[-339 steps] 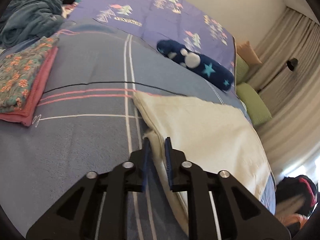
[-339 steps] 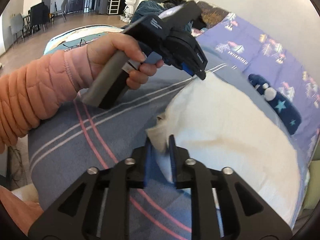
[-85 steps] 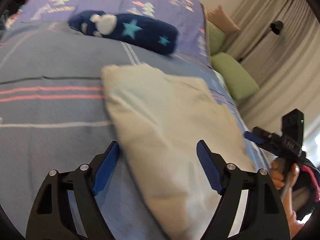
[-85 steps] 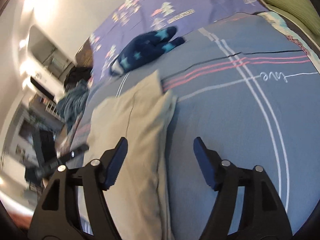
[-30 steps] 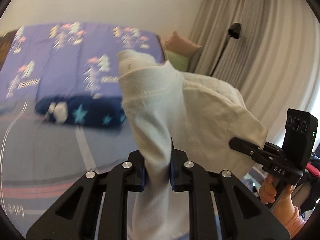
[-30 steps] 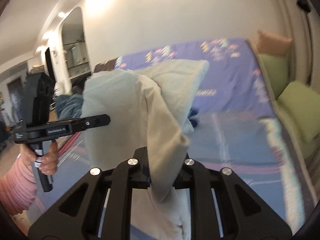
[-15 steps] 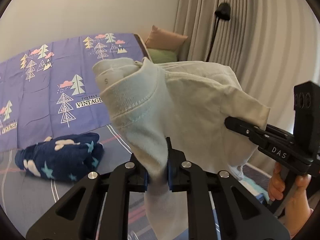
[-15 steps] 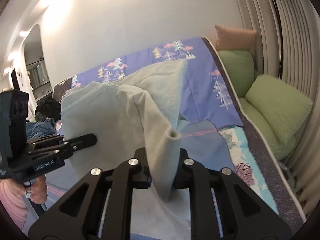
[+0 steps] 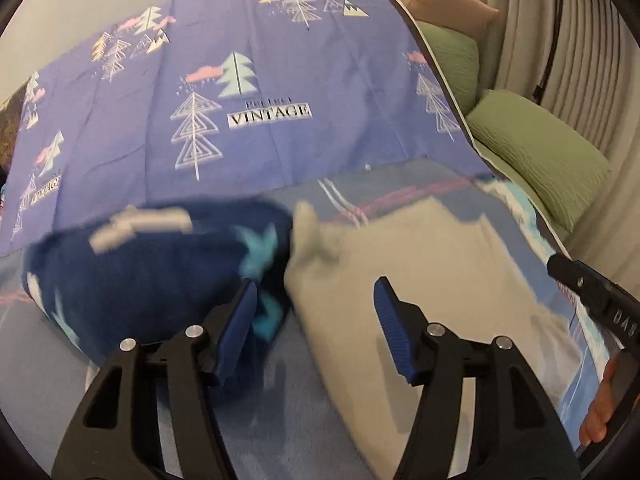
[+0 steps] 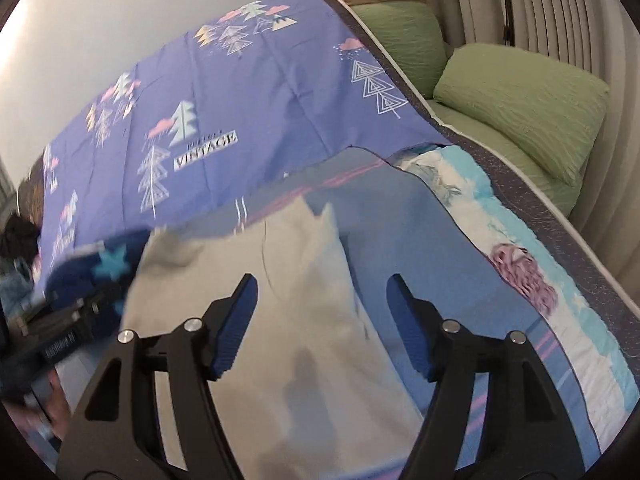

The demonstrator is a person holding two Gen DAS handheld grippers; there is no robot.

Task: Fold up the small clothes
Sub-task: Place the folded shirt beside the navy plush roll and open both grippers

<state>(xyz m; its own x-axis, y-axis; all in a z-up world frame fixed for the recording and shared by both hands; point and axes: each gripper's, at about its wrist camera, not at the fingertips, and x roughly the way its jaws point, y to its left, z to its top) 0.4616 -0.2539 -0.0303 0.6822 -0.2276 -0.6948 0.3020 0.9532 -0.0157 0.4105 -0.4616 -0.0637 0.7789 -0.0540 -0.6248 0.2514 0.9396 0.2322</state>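
Note:
A cream garment (image 9: 424,264) lies on the blue striped bedspread, blurred by motion; it also shows in the right wrist view (image 10: 256,300). My left gripper (image 9: 314,316) is open and empty, hovering over the garment's left edge beside a navy star-patterned plush garment (image 9: 152,272). My right gripper (image 10: 320,320) is open and empty above the garment's right side. The right gripper's body shows at the right edge of the left wrist view (image 9: 600,300); the left gripper's body shows at the lower left of the right wrist view (image 10: 56,336).
A purple tree-print sheet (image 9: 240,92) rises behind the bedspread. Green pillows (image 10: 516,96) and a tan pillow (image 9: 448,4) lie at the right by the curtains. The bed's right edge (image 10: 560,248) runs diagonally. Dark clothes (image 10: 16,236) sit far left.
Both grippers held the cream garment up in the air half a second ago. Now both have opened and the garment lies dropped on the bedspread.

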